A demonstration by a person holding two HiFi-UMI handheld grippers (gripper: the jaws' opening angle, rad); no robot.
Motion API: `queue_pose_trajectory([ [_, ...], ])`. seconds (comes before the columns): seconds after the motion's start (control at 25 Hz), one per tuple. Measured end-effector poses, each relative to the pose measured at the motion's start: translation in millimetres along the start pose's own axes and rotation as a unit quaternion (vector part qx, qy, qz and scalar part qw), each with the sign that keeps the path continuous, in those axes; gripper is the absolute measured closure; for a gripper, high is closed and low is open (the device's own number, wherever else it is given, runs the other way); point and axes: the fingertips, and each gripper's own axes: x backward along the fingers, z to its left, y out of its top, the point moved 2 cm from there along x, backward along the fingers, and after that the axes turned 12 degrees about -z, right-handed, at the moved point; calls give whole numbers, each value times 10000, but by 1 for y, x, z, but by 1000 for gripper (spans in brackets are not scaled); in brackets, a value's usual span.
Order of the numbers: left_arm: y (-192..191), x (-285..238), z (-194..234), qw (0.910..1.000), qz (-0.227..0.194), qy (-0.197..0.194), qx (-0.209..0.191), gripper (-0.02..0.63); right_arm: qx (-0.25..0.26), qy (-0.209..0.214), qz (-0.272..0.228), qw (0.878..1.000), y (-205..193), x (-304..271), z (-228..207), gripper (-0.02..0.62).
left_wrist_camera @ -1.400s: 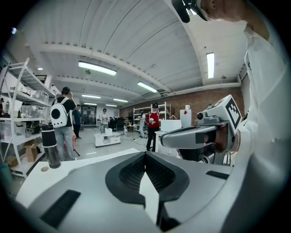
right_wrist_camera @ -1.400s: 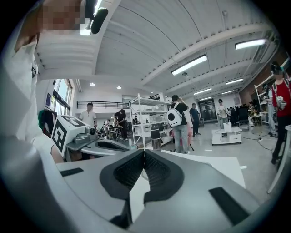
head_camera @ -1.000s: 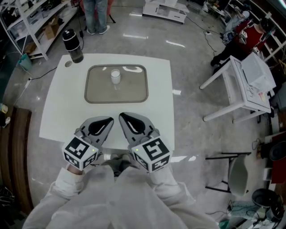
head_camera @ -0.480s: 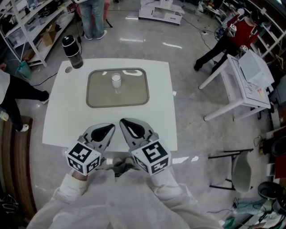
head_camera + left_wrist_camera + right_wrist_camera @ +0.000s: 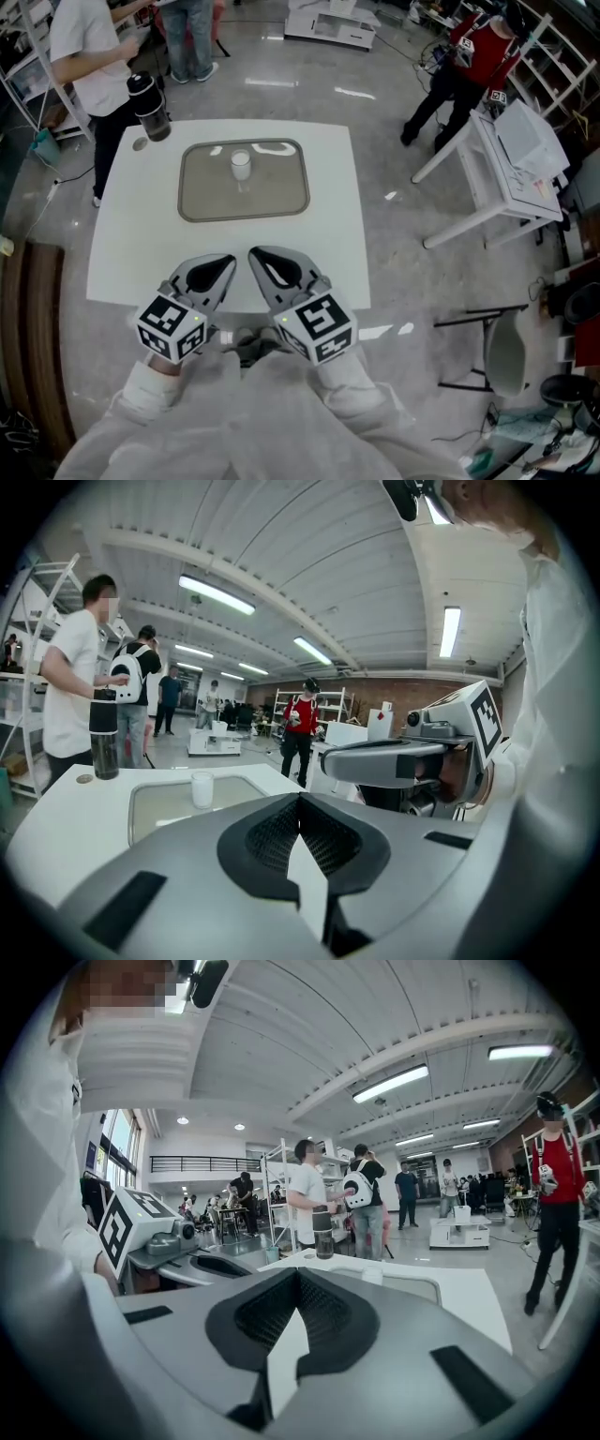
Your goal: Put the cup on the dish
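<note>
As I look down on the white square tabletop [image 5: 117,248], a dark cylindrical bottle [image 5: 150,105] stands upright at its far left corner. A person in a white shirt [image 5: 86,52] is just behind it. My left gripper [image 5: 228,261] hovers over the near edge, its fingers closed together on nothing. Beyond it, the small white cup [image 5: 241,163] stands upright inside the shallow grey rectangular dish [image 5: 202,204], near the middle of its far half and well apart from both grippers. My right gripper [image 5: 254,253] sits just beside the left, fingers likewise pressed shut and empty. Off to the right, a white side table [image 5: 511,187] stands on the floor.
</note>
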Motion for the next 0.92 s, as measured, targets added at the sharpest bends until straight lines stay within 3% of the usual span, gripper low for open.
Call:
queue_pose_trajectory([
  [0.92, 9, -3, -2, 9998, -171, -27, 72, 597, -33, 4, 34, 10000, 0, 1, 0, 583],
])
